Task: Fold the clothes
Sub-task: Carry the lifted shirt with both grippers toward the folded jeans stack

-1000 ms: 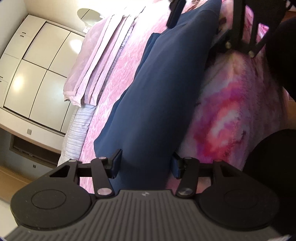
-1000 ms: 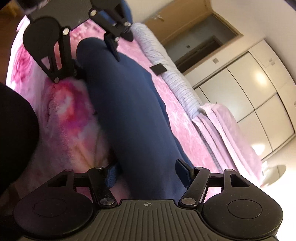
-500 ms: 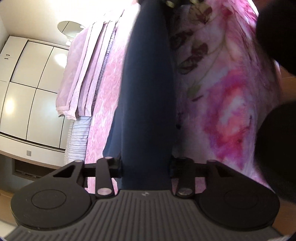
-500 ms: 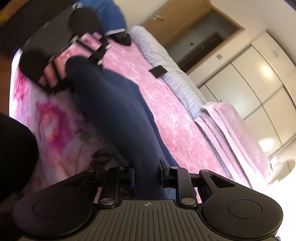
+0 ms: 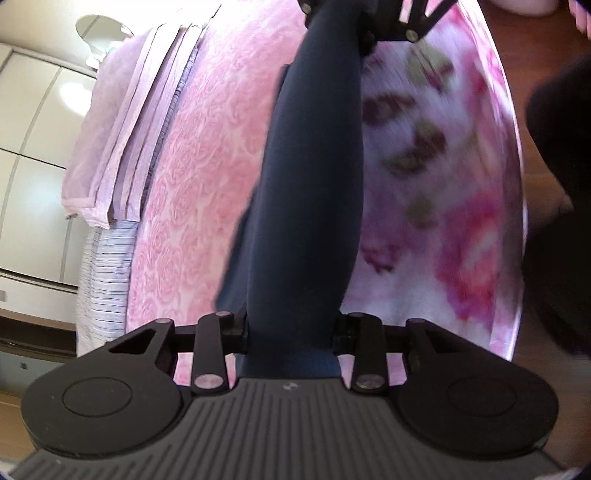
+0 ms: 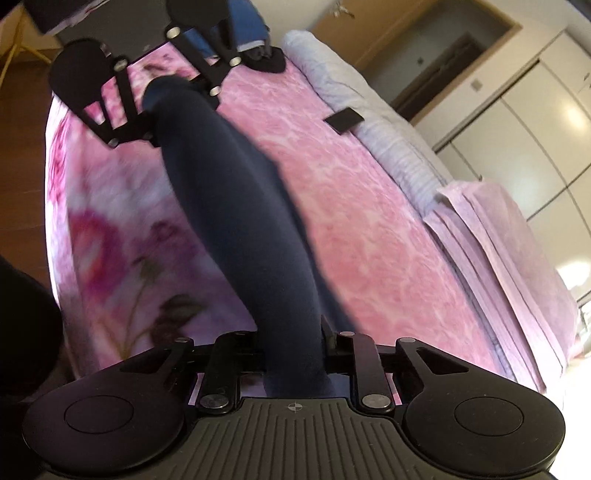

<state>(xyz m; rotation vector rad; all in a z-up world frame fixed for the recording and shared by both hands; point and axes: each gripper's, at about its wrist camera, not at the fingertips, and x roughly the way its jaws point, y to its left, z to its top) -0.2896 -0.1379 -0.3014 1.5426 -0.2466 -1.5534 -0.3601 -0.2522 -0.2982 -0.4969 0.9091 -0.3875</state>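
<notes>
A navy garment [image 5: 310, 184] hangs stretched in a long band above the pink bed. In the left wrist view my left gripper [image 5: 291, 328] has its jaws closing, and its pads press on one end of the band. The right gripper [image 5: 356, 29] holds the far end at the top of that view. The right wrist view shows the same garment [image 6: 236, 206] bunched between the pads of my right gripper [image 6: 293, 347], which is shut on it. The left gripper [image 6: 162, 92] holds the other end there. The cloth between the two grippers is off the bed.
The bed has a pink rose-patterned cover [image 5: 199, 166] and a floral blanket [image 5: 443, 184] near its edge. Folded lilac sheets [image 6: 498, 240], striped bedding [image 6: 369, 122] and a small black item [image 6: 343, 120] lie on the far side. White wardrobe doors [image 6: 517, 122] stand behind, with wooden floor [image 5: 535, 55] beside the bed.
Both grippers closed on the ends of the navy garment and rose. The garment went from lying wide on the bed to a narrow band lifted off it.
</notes>
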